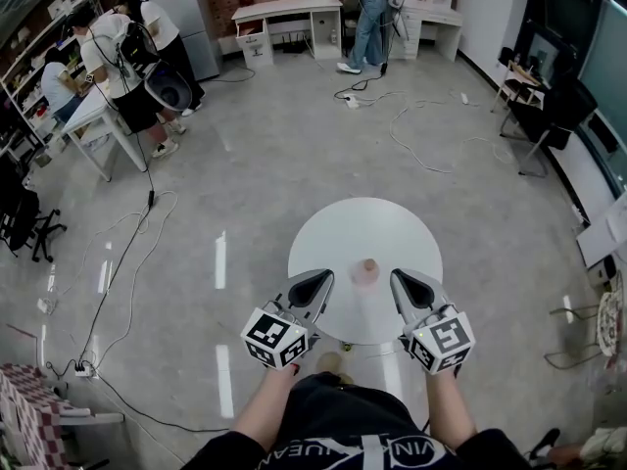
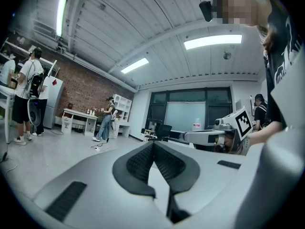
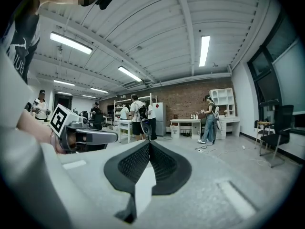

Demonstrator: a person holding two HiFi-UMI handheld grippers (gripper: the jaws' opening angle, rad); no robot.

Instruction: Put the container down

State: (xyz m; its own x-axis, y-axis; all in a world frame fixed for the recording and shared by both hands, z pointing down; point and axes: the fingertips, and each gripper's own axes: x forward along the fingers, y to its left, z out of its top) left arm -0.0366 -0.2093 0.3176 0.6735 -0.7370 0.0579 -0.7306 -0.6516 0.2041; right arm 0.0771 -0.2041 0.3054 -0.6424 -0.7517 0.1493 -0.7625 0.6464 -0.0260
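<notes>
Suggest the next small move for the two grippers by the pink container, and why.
Probably draw both grippers back from the round white table. The small pink container already stands on it, between the left gripper and the right gripper, apart from both. Both pairs of jaws are shut with nothing in them, so nothing seems left to release.

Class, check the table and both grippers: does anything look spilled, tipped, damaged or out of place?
Nothing stands out. The container seems to stand upright on the table, with no spill around it. It sits apart from the left gripper and the right gripper, which are both shut and empty.
</notes>
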